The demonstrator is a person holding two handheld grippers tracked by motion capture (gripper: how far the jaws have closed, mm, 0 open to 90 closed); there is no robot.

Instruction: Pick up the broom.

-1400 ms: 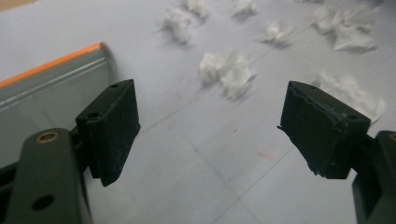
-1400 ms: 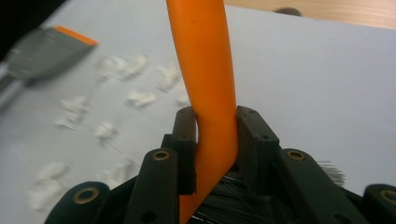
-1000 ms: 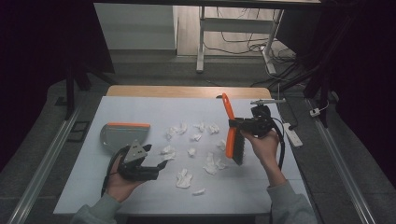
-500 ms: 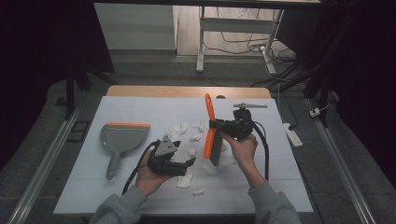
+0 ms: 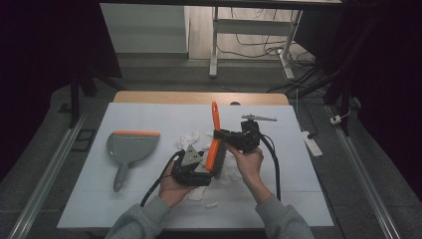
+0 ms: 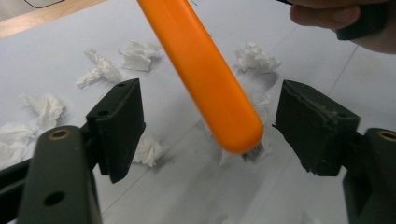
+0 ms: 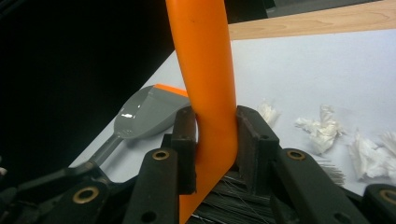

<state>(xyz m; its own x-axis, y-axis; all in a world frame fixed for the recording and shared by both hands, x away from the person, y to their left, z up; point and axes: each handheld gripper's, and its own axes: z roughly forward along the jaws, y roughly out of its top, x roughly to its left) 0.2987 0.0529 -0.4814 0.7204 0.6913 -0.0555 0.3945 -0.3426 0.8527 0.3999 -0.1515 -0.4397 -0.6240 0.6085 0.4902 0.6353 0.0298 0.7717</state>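
Gripping the orange brush (image 5: 214, 144) by its handle, the right claw (image 5: 220, 135) sits near the middle of the desk (image 5: 298, 199); in the right gripper view both pads press the handle (image 7: 210, 116) just above the dark bristles (image 7: 233, 205). The brush stands tilted, handle tip toward 12 o'clock, bristle end low among the crumpled paper scraps (image 5: 189, 139).

Left claw (image 5: 199, 172) lies at about 7 o'clock of the brush, just beside it. Its jaws stand wide and have just been closing a little; in the left gripper view the brush's rounded orange end (image 6: 210, 88) hangs between them, touching neither pad.

Grey dustpan (image 5: 127, 149) with orange lip rests at 9 o'clock of the brush, well apart, handle pointing toward 6 o'clock. More scraps (image 6: 100, 67) lie scattered on the white sheet around the brush.
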